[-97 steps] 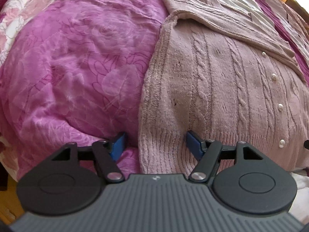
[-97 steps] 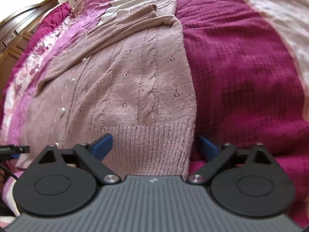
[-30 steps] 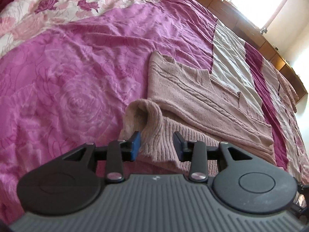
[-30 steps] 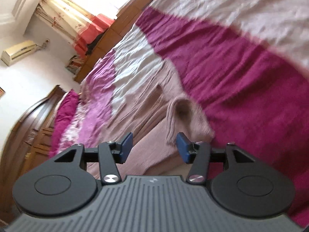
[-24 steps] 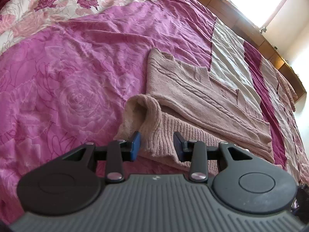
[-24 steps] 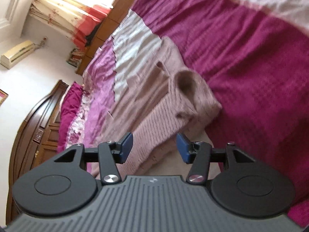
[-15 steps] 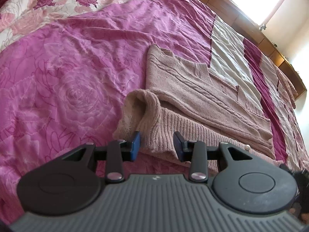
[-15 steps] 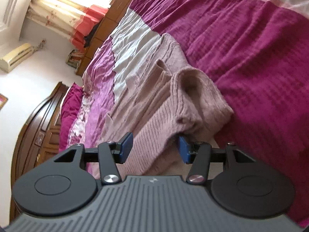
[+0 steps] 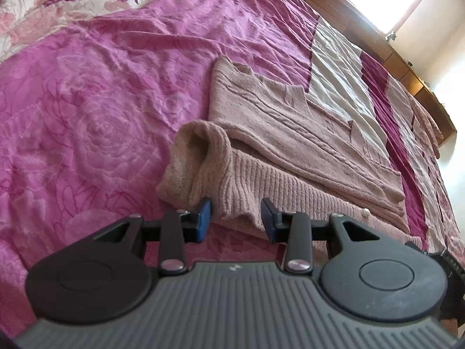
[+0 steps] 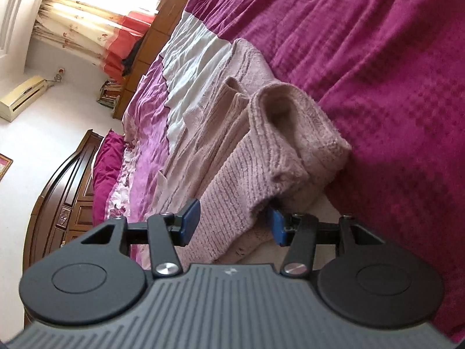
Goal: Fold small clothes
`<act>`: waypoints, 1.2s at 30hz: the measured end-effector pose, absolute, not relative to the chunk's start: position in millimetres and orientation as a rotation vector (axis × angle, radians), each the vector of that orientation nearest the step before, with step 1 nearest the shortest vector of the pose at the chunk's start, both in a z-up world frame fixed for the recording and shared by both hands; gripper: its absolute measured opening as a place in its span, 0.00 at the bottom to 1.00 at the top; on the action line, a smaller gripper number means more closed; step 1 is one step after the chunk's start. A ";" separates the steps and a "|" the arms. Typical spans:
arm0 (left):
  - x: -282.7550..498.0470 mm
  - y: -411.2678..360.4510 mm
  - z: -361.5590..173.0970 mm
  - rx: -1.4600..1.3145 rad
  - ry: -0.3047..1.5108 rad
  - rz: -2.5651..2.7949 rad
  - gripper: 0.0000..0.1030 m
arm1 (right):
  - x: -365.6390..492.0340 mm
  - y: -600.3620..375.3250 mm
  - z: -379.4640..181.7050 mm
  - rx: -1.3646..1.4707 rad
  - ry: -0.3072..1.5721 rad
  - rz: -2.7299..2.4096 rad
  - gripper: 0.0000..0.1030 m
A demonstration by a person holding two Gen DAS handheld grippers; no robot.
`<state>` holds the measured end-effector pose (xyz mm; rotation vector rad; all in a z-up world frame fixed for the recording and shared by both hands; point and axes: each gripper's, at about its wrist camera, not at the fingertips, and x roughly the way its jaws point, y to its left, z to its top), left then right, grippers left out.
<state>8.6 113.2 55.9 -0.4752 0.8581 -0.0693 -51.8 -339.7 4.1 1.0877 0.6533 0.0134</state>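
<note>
Since 3 seconds ago the cardigan (image 9: 290, 133) has gone from flat to folded, its ribbed hem doubled over onto the body on the bedspread (image 9: 101, 93). Both grippers (image 9: 235, 218) (image 10: 232, 222) pinch bunched hem corners, left jaws part-closed, right jaws wider, pads pressing the knit.

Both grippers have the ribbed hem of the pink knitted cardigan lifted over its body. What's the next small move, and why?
Probably carry the hem forward and lay it down: the left gripper and right gripper hold the pink knitted cardigan hem in a raised loop, so the fold isn't flat yet.
</note>
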 end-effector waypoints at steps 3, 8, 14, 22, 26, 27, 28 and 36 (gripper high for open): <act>11.9 109.8 54.6 -0.435 0.854 -0.042 0.38 | -49.2 -339.0 2.3 1.075 0.651 0.016 0.56; 5.9 103.9 67.5 -0.346 0.819 -0.031 0.38 | -49.1 -339.0 1.0 1.069 0.649 0.022 0.55; 7.2 99.2 74.2 -0.255 0.790 -0.032 0.38 | -48.3 -339.4 1.3 1.061 0.649 0.020 0.55; 35.3 98.1 49.8 -0.251 0.854 -0.034 0.38 | -46.3 -336.2 4.4 1.037 0.651 0.017 0.55; 42.7 97.8 42.6 -0.252 0.850 -0.068 0.28 | -42.4 -334.5 8.6 1.014 0.649 0.004 0.50; 44.7 97.8 40.7 -0.262 0.856 -0.074 0.13 | -40.9 -334.3 9.5 1.005 0.652 -0.007 0.42; 44.6 99.6 40.0 -0.279 0.862 -0.079 0.13 | -39.3 -334.7 9.8 0.996 0.656 -0.021 0.36; 27.2 117.6 66.9 -0.430 0.772 -0.141 0.11 | -48.7 -340.1 27.6 0.973 0.516 0.036 0.06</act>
